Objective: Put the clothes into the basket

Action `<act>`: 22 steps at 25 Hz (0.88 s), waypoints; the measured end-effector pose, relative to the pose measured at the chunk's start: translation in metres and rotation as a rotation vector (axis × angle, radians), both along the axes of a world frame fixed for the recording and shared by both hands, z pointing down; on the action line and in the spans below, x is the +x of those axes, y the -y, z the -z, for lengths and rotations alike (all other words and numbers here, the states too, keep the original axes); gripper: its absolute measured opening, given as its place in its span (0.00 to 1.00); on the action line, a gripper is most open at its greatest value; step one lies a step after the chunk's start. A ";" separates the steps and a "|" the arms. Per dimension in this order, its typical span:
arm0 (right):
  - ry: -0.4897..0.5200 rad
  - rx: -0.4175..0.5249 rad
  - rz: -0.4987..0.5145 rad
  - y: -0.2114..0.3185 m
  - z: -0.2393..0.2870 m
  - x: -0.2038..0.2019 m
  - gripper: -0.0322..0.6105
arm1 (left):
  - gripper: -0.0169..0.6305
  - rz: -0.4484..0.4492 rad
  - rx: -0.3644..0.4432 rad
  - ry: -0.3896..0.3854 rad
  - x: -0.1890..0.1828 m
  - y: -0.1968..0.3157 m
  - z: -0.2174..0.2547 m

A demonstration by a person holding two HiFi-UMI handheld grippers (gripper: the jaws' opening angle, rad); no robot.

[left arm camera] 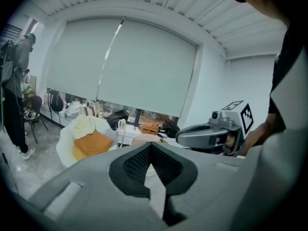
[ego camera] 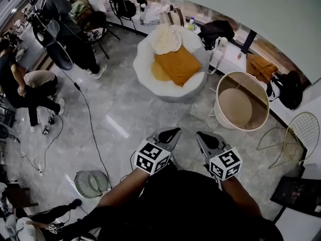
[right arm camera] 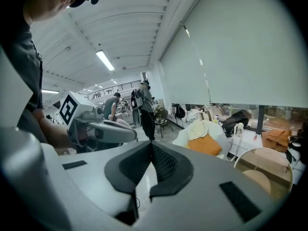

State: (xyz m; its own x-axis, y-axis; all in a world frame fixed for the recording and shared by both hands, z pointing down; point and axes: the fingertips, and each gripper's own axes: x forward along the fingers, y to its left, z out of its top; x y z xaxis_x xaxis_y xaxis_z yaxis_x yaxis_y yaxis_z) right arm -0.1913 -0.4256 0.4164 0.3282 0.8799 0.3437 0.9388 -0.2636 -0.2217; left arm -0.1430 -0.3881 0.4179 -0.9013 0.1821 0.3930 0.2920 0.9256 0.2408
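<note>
The clothes lie in a heap on a white beanbag chair (ego camera: 145, 67) at the far side of the floor, straight ahead of you: an orange garment (ego camera: 178, 64) spread on top in the middle, a cream garment (ego camera: 165, 38) bunched behind it against the back of the seat, and a yellow piece (ego camera: 159, 73) showing from under the orange one's left edge. The basket (ego camera: 221, 118) stands on the floor just right of the chair, near it but apart; it is round, pale outside and tan inside, with its bottom showing. Your left gripper (ego camera: 169, 133) and right gripper (ego camera: 203, 136) are side by side close to your body, well short of the chair. Both have their fingers closed tip to tip with nothing between them. Grey floor lies between them and the chair. A black cable (ego camera: 88, 119) trails across the floor on the left, down toward a small wire fan (ego camera: 89, 183) near your feet. Behind the basket, more orange cloth (ego camera: 261, 67) sits on the window ledge, with a black bag (ego camera: 290, 88) to its right and another black bag (ego camera: 215, 31) behind the chair. A wire chair (ego camera: 302, 131) stands at the right, and a person (ego camera: 60, 14) stands at the far left.
</note>
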 end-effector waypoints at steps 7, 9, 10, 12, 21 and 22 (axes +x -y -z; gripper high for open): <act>0.017 0.026 -0.008 -0.066 -0.003 0.033 0.07 | 0.02 0.006 -0.003 -0.032 0.056 -0.060 -0.013; 0.024 0.036 0.008 -0.082 -0.003 0.045 0.07 | 0.02 0.036 0.013 -0.037 0.072 -0.080 -0.018; 0.025 0.042 0.022 -0.088 -0.003 0.051 0.07 | 0.02 0.055 0.027 -0.032 0.079 -0.087 -0.019; 0.022 0.052 0.048 -0.098 -0.004 0.061 0.07 | 0.02 0.085 0.046 -0.017 0.089 -0.098 -0.018; -0.021 0.065 0.126 -0.156 -0.014 0.084 0.07 | 0.02 0.220 0.053 -0.030 0.125 -0.154 -0.029; -0.028 0.064 0.134 -0.162 -0.016 0.085 0.07 | 0.02 0.229 0.053 -0.038 0.127 -0.158 -0.031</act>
